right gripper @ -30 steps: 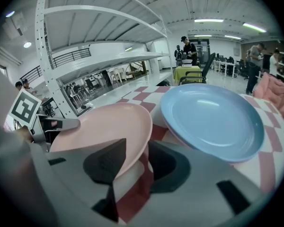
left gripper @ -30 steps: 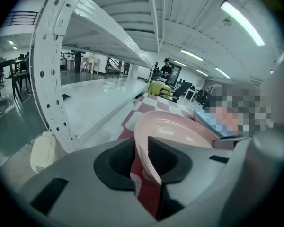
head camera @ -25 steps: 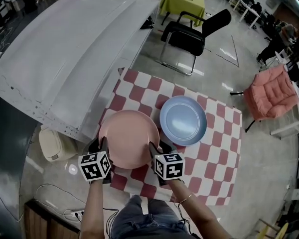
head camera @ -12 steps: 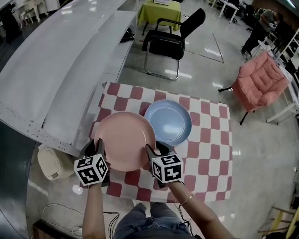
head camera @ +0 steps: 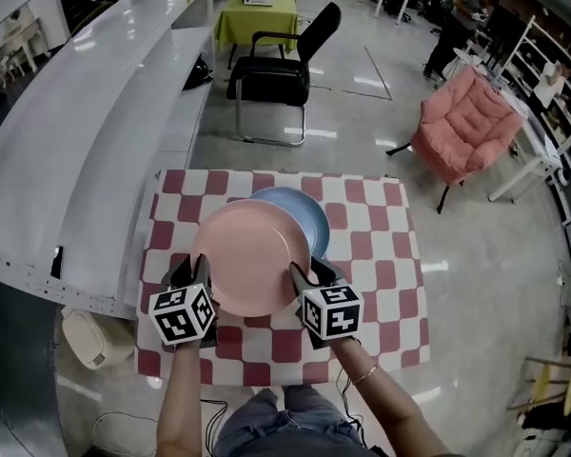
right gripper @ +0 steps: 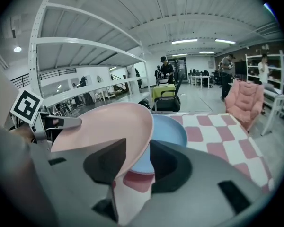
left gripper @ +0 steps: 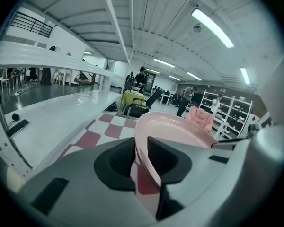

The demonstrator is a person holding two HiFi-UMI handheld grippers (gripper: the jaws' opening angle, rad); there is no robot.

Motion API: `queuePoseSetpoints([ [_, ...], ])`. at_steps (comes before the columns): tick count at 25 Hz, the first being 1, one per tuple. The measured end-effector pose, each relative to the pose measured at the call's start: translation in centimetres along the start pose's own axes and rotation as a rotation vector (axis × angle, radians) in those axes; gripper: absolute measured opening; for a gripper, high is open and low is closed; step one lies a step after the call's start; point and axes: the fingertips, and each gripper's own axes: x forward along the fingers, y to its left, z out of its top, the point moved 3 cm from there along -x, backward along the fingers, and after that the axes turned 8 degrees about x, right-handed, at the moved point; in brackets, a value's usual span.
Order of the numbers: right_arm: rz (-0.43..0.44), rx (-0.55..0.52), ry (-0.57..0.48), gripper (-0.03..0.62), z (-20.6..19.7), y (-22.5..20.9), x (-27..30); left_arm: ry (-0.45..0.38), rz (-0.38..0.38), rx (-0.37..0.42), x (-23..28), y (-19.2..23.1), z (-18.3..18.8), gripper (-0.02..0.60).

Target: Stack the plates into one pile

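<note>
Pink plate (head camera: 250, 258), rim pinched by fingers (left gripper: 116, 164) of left gripper (head camera: 195, 274) and right gripper (head camera: 307, 274), apparently airborne, partly over blue plate (head camera: 307, 215); stacking unfinished.

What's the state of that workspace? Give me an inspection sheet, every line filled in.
Surface: red-and-white checked cloth, lying flat.
Job's things: pink plate held up, its far edge over the blue plate; the blue plate lies on the cloth.
Clutter: nothing seen on the cloth.
Grippers: left tongs shut on the pink plate's left rim; right tongs shut on its right rim.
Cables: nothing seen on the cloth.
Surroundings: white counter at left, black chair beyond the cloth, pink armchair at right.
</note>
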Motion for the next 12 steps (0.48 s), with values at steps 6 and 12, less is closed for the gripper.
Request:
queuePoseSetpoints([
  [6, -0.067, 0.032, -0.034, 0.153, 1.6, -5.2, -0.2, 0.020, -0.064, 0.032, 4.7, -4.3, 1.1, 0.092],
  [12, -0.095, 0.040, -0.026, 0.153, 2.7, -9.4, 1.2, 0.052, -0.081, 0.047, 8.5, -7.0, 1.0, 0.092],
])
